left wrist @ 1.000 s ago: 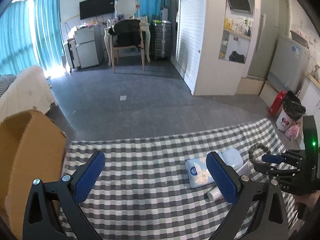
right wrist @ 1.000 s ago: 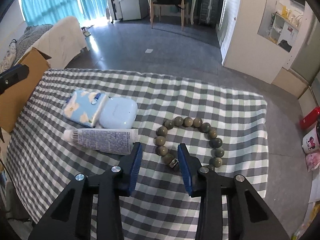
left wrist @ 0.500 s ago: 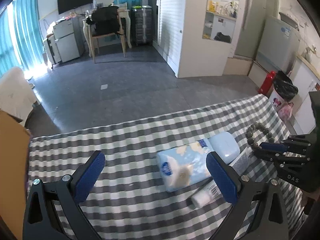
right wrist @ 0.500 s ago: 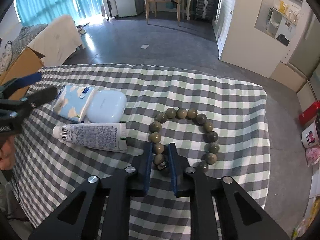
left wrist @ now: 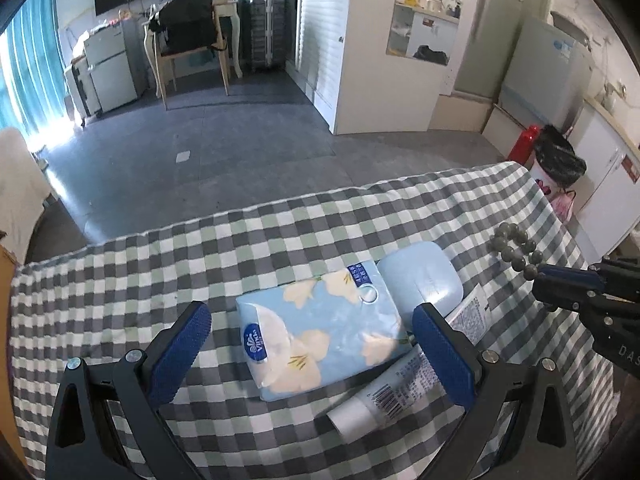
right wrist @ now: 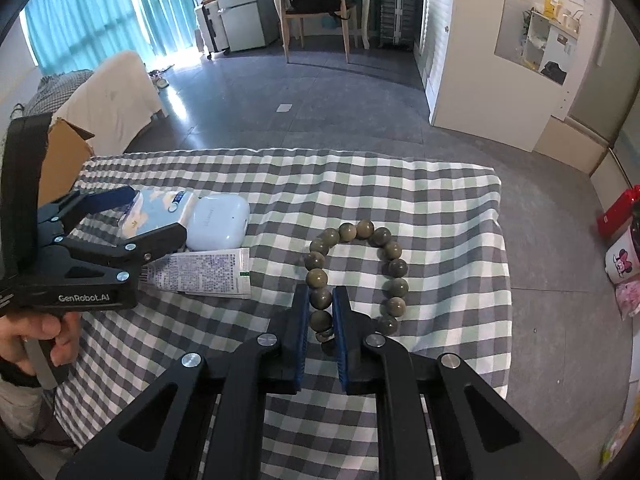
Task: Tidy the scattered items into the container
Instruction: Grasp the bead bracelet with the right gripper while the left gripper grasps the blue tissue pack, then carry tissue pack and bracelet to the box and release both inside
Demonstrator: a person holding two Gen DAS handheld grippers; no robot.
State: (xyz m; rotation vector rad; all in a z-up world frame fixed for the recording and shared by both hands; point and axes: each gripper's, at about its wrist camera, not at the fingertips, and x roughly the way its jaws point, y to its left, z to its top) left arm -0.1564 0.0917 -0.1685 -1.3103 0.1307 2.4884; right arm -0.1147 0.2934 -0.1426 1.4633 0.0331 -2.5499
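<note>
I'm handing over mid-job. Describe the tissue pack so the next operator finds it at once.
On the checked tablecloth, look between the pads of the open left claw. The tissue pack lies flat there, touching a pale blue rounded case and a printed white tube. It alone is soft and rectangular, sky blue with cream flowers.

White lettering reading "GenRobot.AI" stands on the side of the black left gripper (right wrist: 132,216), the letters "DAS" show on the black body of the right gripper (left wrist: 568,284), and "Vinda" sits in a blue roundel on the pale blue flowered tissue pack (left wrist: 320,332).
</note>
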